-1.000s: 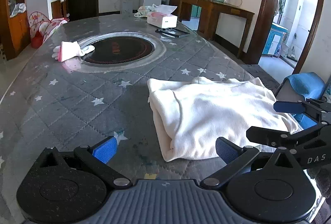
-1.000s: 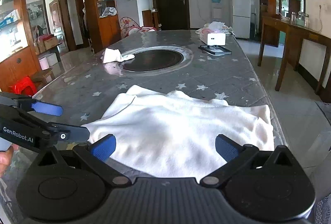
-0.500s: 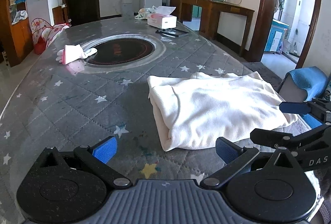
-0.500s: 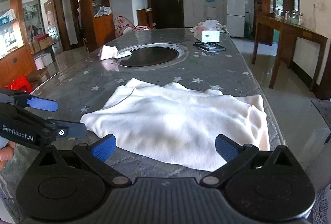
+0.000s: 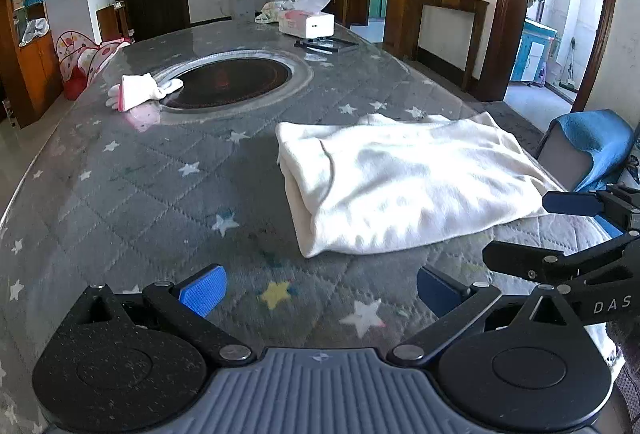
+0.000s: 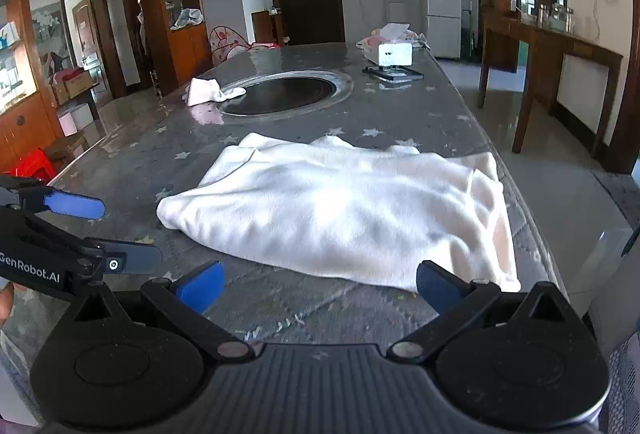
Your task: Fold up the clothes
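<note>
left gripper point(image 5: 318, 292) released, holding nothing | right gripper point(image 6: 318, 288) likewise spread, empty | cream garment point(image 6: 340, 209) lies folded on star-print table point(image 5: 160, 193), just ahead of both — likely hovering clear to choose the next fold edge

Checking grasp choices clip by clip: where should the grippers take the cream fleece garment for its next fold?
Probably the near hem of the cream fleece garment, at its two front corners. That edge lies flat and free, facing both open grippers: left gripper at the layered corner, right gripper at the corner by the table edge, coming low from the front.
</note>
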A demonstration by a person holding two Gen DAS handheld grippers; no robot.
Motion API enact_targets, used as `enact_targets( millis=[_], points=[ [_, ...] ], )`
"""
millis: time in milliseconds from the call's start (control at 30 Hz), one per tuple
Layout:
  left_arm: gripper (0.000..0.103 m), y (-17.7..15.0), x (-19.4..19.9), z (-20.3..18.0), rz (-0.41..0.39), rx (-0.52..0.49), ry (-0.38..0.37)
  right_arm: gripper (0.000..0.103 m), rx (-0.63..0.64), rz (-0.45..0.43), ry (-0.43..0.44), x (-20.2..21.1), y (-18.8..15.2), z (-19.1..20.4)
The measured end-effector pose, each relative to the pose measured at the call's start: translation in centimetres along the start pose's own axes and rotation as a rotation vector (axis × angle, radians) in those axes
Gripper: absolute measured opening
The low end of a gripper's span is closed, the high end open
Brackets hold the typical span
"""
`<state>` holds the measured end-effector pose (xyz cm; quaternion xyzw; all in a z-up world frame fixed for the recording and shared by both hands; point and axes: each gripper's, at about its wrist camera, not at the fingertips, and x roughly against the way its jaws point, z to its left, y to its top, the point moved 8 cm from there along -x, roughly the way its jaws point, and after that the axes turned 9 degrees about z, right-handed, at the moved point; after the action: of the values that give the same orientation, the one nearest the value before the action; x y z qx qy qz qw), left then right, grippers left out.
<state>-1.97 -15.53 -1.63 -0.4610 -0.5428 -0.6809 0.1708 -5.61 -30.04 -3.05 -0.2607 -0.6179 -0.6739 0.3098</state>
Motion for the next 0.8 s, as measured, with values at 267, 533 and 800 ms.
enact_targets(
  millis=[267,533,800],
  points=[
    [0.103,-0.9,0.4,-0.4,0.026,0.012,0.005,0.103,-0.03,0.011,0.0,0.4,-0.9,0.0],
    [0.103,-1.3,0.7,-0.5,0.022,0.012,0.024,0.103,-0.07,0.013,-0.033,1.0,-1.6,0.1],
    [0.103,-1.8,0.7,-0.7,0.024,0.014,0.023,0.103,-0.115,0.027,-0.053,1.1,-2.4,0.2]
  ],
)
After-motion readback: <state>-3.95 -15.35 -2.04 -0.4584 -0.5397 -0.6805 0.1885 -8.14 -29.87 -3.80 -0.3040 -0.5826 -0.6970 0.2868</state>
